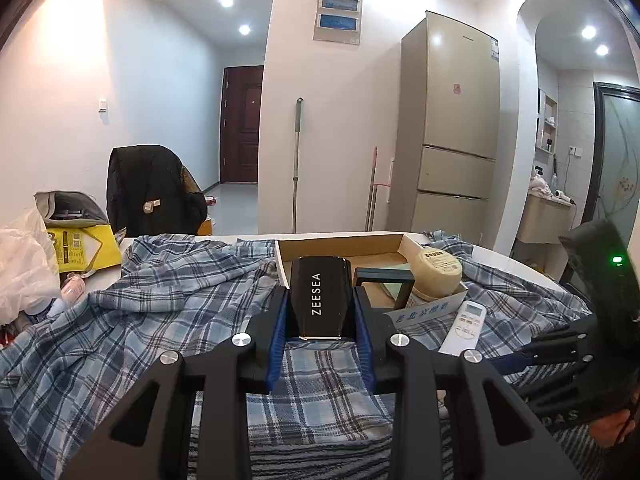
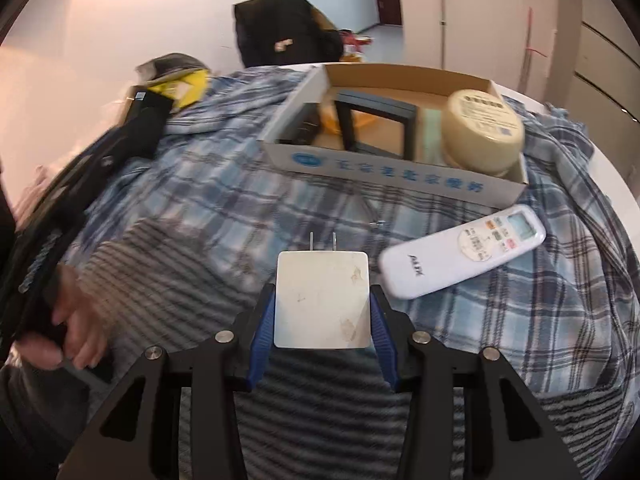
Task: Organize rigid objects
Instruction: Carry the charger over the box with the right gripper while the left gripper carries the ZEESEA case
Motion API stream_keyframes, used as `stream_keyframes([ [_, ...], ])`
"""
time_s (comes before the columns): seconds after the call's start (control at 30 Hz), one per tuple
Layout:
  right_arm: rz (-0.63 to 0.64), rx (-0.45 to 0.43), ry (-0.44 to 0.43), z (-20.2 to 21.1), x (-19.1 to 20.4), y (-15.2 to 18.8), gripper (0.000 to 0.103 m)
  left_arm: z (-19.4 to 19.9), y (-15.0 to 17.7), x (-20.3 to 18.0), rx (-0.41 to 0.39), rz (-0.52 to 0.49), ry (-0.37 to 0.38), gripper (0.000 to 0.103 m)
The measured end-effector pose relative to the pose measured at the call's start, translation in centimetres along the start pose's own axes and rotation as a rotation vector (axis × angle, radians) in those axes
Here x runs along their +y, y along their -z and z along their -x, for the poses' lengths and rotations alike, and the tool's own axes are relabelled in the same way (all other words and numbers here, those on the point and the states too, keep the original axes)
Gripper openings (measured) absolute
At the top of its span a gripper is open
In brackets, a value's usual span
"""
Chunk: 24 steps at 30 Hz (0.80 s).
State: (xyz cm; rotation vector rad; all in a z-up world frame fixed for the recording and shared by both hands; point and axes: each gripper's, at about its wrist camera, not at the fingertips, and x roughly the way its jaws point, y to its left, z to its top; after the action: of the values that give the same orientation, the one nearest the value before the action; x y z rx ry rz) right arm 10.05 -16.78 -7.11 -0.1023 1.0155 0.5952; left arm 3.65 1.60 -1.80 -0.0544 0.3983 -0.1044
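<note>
My left gripper is shut on a glossy black ZEESEA case, held above the plaid cloth just short of the cardboard box. My right gripper is shut on a white square power adapter whose two prongs point away from me, raised over the cloth. In the box stand a dark picture frame and a cream round jar. A white remote control lies on the cloth in front of the box, to the right of the adapter.
Blue plaid cloth covers the white table. A yellow bag and a white plastic bag sit at far left. A chair with a black jacket stands behind. A hand grips the left tool.
</note>
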Motion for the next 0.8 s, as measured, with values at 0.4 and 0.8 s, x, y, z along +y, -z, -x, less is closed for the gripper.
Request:
stream_keyframes([
  [0.4,-0.045,-0.267,0.156,6.5,-2.8,-6.0,0.044,-0.2,-6.6,-1.7,0.016,-0.059,-0.004,0.032],
  [0.8,-0.174,-0.406,0.202,6.5,-6.7,-12.9,0.044,-8.9,-9.9,-1.8,0.12,0.095,0.079,0.032],
])
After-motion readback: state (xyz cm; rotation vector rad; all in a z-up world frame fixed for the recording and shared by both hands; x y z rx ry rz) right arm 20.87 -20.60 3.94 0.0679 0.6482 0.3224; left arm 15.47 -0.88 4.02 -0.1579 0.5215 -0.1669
